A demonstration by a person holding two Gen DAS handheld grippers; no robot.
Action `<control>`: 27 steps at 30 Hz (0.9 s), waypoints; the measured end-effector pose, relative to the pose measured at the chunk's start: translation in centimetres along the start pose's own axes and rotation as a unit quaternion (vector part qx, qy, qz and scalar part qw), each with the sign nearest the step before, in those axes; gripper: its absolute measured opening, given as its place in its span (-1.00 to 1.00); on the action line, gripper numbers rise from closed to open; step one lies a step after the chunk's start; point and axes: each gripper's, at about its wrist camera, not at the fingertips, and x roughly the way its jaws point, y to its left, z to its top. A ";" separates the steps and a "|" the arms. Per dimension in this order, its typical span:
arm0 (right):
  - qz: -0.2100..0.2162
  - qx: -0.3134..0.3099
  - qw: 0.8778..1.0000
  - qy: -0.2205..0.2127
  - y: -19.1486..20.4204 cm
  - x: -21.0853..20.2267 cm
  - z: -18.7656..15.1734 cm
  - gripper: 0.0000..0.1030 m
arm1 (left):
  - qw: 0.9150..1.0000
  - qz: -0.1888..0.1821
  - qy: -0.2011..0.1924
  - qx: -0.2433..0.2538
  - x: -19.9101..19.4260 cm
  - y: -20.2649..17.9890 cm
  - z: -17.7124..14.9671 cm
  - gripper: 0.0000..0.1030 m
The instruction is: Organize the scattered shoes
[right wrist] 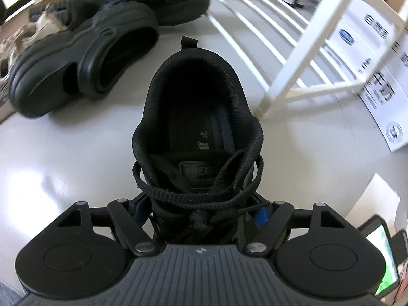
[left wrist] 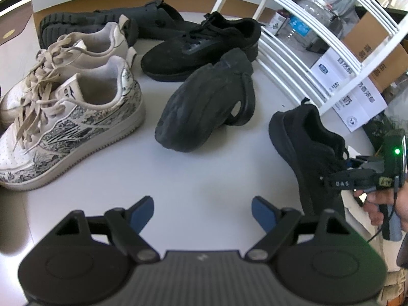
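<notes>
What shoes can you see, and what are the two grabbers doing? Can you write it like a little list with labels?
surface: white table
left gripper: open, empty, over bare table
right gripper: shut on black lace-up sneaker, gripped at the laces, heel pointing away
matching black sneaker: on the table near the rack
black clogs: one upright, one on its side
white patterned sneakers: paired side by side at left
white shoe rack: at right, no shoes visible on it

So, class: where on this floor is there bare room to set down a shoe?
Bare floor lies between the left gripper, the clog and the held black sneaker. It is crowded at the back left, where the white sneakers and other black shoes cluster by the rack.
</notes>
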 end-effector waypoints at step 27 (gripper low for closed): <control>0.006 -0.014 1.000 0.017 -3.6 0.3 1.1 0.53 | 1.000 0.009 -0.018 -0.002 -0.2 0.5 0.8 0.67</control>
